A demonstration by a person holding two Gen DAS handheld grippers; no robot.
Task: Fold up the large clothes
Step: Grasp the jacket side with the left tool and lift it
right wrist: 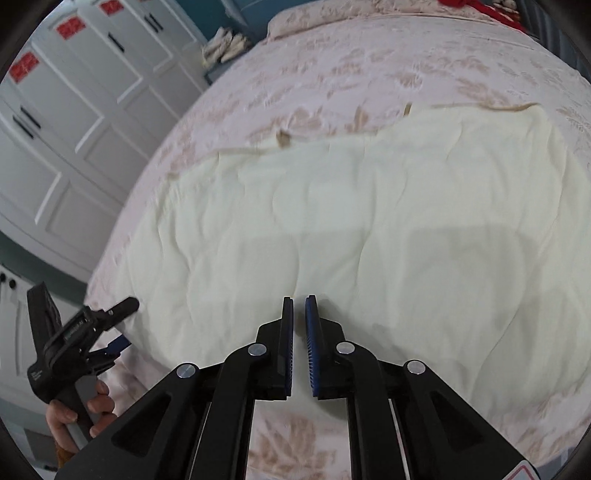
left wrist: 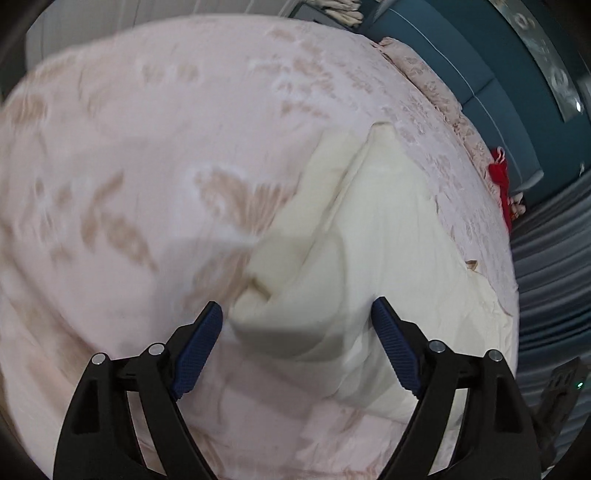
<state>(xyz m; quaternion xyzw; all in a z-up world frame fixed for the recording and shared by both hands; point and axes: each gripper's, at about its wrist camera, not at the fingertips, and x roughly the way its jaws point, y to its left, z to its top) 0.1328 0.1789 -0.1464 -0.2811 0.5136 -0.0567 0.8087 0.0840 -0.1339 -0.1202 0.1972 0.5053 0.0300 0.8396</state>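
A cream garment (right wrist: 351,229) lies spread on the pink floral bedspread (right wrist: 369,74), its long axis running nine to three in the right wrist view. The right gripper (right wrist: 299,306), jaws nearly together and holding nothing, hovers at its six-o'clock edge. The left gripper (left wrist: 296,314) gapes wide over a bunched fold.

Pink leaf-print bedspread (right wrist: 369,66) fills both views. White panelled wardrobe doors (right wrist: 74,129) with black handles and red square stickers (right wrist: 70,28) at 10 o'clock, right view. Teal padded headboard (left wrist: 461,70) at 1 o'clock, grey pleated curtain (left wrist: 546,258) at 3, left view.
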